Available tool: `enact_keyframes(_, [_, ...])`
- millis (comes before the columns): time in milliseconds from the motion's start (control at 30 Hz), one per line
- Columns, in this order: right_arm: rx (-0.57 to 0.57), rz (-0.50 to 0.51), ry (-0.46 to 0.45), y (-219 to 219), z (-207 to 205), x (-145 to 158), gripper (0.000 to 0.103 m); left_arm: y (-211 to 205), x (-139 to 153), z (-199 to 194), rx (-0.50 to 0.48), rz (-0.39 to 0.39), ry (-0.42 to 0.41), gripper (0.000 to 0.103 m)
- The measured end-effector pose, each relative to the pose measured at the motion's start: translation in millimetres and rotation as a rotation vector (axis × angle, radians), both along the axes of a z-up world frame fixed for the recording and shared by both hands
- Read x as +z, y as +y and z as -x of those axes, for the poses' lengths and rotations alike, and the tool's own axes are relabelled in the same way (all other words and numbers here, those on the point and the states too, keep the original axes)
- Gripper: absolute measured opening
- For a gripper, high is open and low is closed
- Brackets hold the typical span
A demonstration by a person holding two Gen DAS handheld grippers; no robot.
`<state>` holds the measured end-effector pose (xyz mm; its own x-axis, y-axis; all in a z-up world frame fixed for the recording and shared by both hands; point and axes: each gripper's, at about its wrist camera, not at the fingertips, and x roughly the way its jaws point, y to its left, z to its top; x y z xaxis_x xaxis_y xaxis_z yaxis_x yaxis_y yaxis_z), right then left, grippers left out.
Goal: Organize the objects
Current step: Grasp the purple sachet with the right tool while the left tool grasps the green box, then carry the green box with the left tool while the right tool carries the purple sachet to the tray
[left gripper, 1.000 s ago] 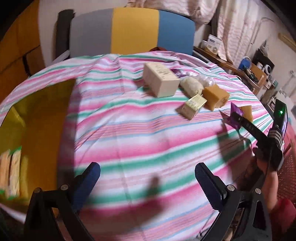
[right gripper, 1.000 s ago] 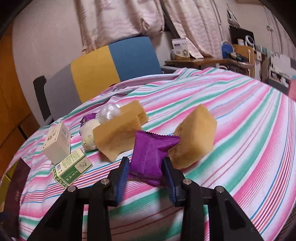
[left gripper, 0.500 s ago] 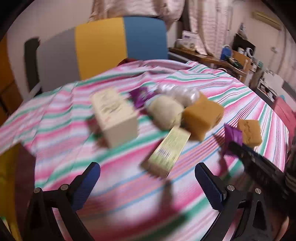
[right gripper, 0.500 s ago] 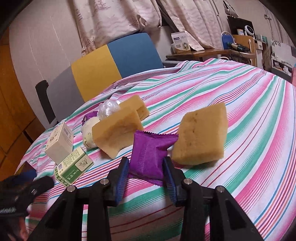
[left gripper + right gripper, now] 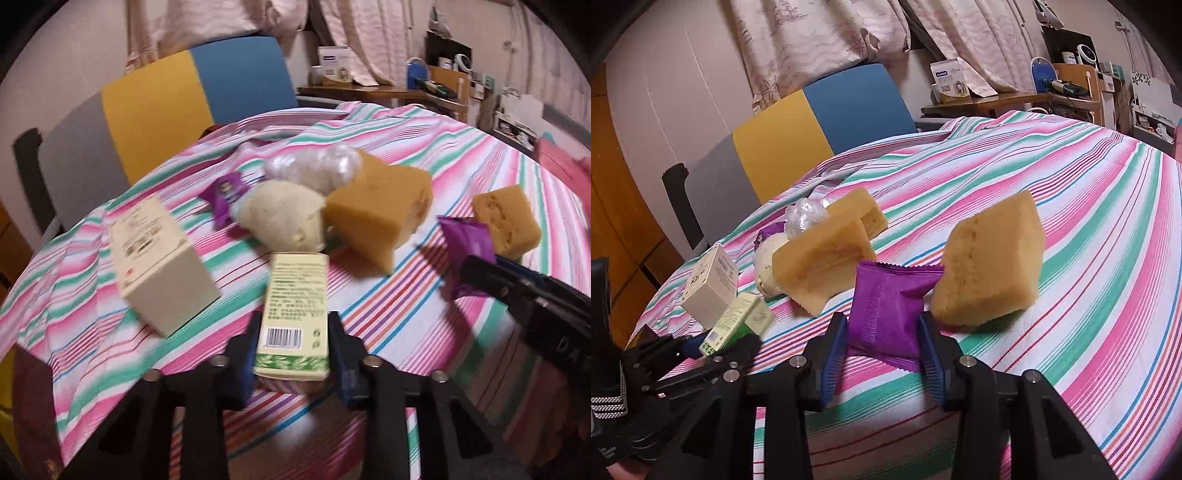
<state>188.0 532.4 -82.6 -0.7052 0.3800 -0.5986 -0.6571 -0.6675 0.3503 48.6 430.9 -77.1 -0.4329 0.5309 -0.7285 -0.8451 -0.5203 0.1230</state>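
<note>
The left gripper (image 5: 293, 343) pinches a small green box (image 5: 295, 314) between its two blue pads, low in the middle of the left wrist view. The box has a barcode on its near end and green leaves printed along the bottom. At about 10 o'clock from it sits a cream box (image 5: 159, 266) on the striped cloth (image 5: 461, 147), just beside the green box but not touching it. At 12 o'clock, right past the far end of the green box, lies a pale round lump (image 5: 284, 216). A big yellow sponge (image 5: 380, 214) sits at 1 o'clock, with a clear crinkly bag (image 5: 314, 166) behind it and a little purple candy wrapper (image 5: 225, 192) at 11 o'clock. The right gripper (image 5: 882, 347) pinches a purple packet (image 5: 890, 310) between its blue pads, and the packet's bottom edge rests on the cloth. From the packet, a second yellow sponge (image 5: 990, 262) stands tilted at 2 o'clock, touching the packet's corner. The big sponge is at 10 o'clock from the packet. Far behind the table is a chair (image 5: 812, 125) with gray, yellow and blue parts. A wooden desk (image 5: 1015, 99) with many small things stands at the far right.
</note>
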Motion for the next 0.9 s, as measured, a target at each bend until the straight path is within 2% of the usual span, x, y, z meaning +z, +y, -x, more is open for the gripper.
enact_keyframes(300, [-0.005,-0.022,-0.022,-3,2,2,0.04,-50,0,-11,0.123,-0.085,0.007,0.03])
enact_keyframes(433, [-0.005,-0.059,-0.047,-9,6,5,0.039,-71,3,-34,0.111,-0.138,0.018,0.03])
enact_keyframes(500, [-0.001,-0.075,-0.055,-12,7,6,0.038,-88,-11,-47,0.109,-0.156,0.009,0.031])
enact_keyframes(533, [0.001,-0.09,-0.06,-15,8,7,0.038,-97,-9,-56,0.105,-0.186,0.04,0.03])
enact_keyframes(600, [0.007,-0.112,-0.056,-19,7,9,0.037,-105,-10,-68,0.116,-0.166,0.071,0.031])
enact_keyframes(700, [0.013,-0.13,-0.076,-21,11,10,0.037,-123,-10,-79,0.117,-0.205,0.043,0.031])
enact_keyframes(900, [0.009,-0.123,-0.089,-20,12,9,0.037,-143,2,-72,0.159,-0.239,-0.038,0.03])
